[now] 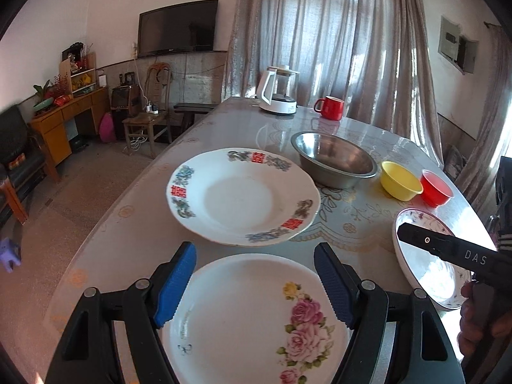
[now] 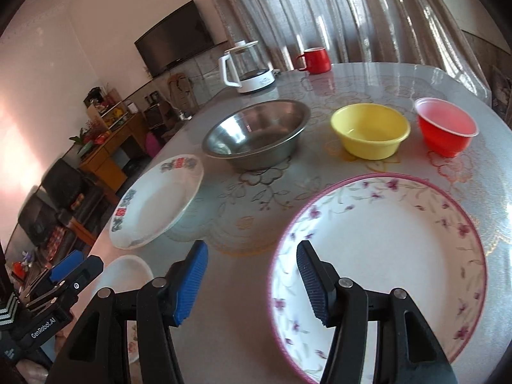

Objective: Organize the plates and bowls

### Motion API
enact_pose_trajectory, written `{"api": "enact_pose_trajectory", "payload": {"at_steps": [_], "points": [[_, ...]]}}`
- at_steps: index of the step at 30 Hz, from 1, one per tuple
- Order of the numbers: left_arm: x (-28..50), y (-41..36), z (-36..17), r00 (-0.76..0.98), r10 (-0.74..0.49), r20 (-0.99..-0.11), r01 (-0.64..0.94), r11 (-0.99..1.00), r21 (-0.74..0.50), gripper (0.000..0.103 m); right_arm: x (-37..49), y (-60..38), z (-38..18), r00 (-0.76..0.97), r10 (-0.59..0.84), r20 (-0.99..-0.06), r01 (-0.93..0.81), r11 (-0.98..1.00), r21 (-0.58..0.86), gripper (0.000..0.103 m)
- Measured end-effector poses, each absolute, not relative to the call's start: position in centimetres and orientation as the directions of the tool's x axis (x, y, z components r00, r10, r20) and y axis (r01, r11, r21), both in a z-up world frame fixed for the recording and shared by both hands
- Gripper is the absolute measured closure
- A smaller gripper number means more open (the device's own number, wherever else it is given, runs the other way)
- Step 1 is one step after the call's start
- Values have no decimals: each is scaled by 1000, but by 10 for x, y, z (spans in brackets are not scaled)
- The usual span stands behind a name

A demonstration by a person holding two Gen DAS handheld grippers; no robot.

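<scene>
My left gripper is open above a white rose-pattern plate at the table's near edge, its blue pads clear of the plate. Beyond lies a white plate with red and blue motifs. My right gripper is open, its right finger hovering over the left rim of a purple-rimmed flowered plate. Further back stand a steel bowl, a yellow bowl and a red bowl, side by side. The right gripper crosses the purple-rimmed plate in the left wrist view.
A white kettle and a red mug stand at the far end of the glossy table. Curtains hang behind. The table's left edge drops to the floor, with a chair and a cabinet beyond.
</scene>
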State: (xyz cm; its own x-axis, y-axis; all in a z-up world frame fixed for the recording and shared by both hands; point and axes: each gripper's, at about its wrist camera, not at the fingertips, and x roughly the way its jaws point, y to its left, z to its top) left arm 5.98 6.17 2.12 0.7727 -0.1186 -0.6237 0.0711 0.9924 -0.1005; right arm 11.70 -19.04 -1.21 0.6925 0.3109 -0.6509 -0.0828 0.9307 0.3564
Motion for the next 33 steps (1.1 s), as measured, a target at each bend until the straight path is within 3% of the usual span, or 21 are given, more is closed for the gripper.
{"api": "enact_pose_trajectory", "payload": {"at_steps": [14,25,28,30,33], "points": [[78,120,5,760,-33,-649,-35,995,-92,26,180,-123,-20,600,448,-663,-159,879,449,45],[142,190,-8,701,-186,-689,-82,938,-336,29,223,-106,-34,568,466,-678,-123,863,490,45],[163,190,-12,681,-202,-704,-66,940,-334,38,230,-104,-36,563,469,-680,-119,861,495,45],[176,186,-18,655,-209,-726,-58,944,-324,52,236,-101,-39,559,471,-682,-120,860,496,45],[191,179,-24,638,-231,-734,-31,945,-324,56,241,-97,-45,549,480,-684,-124,857,501,45]]}}
